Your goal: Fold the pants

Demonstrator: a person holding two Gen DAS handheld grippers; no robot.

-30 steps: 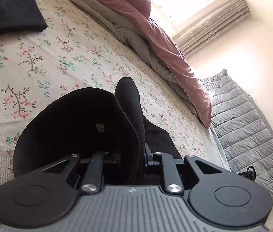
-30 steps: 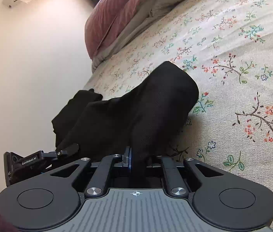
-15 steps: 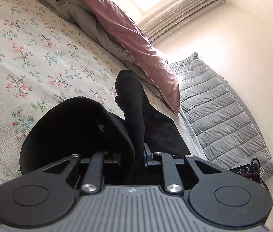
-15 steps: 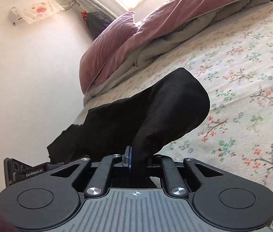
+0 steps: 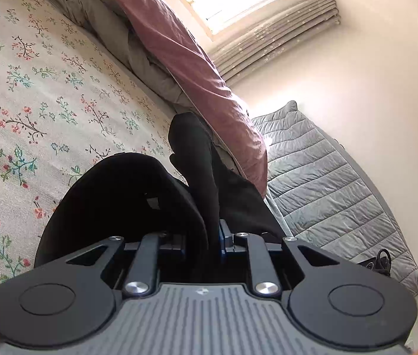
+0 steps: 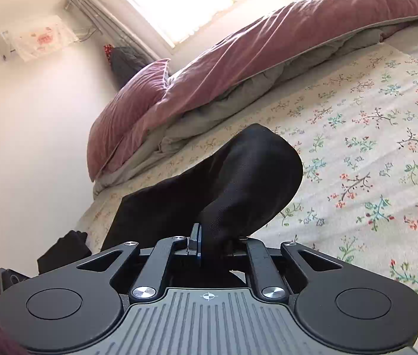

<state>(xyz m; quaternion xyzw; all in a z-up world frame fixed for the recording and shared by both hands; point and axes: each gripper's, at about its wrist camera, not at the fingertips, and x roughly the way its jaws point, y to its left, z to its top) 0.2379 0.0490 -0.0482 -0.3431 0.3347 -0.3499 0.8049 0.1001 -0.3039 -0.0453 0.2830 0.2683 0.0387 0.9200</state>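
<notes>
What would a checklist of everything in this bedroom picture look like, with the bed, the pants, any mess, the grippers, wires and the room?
Surface: bed with a floral sheet.
Job's things: black pants, lifted off the sheet and bunched, held at two places.
Clutter: pink duvet heaped along the far side; another dark cloth at the bed's edge.
Grippers: left gripper shut on the pants; right gripper shut on the pants.
Cables: black cord on the grey quilted cover.
Surroundings: bright window, curtains, cream walls, covered wall unit.
</notes>
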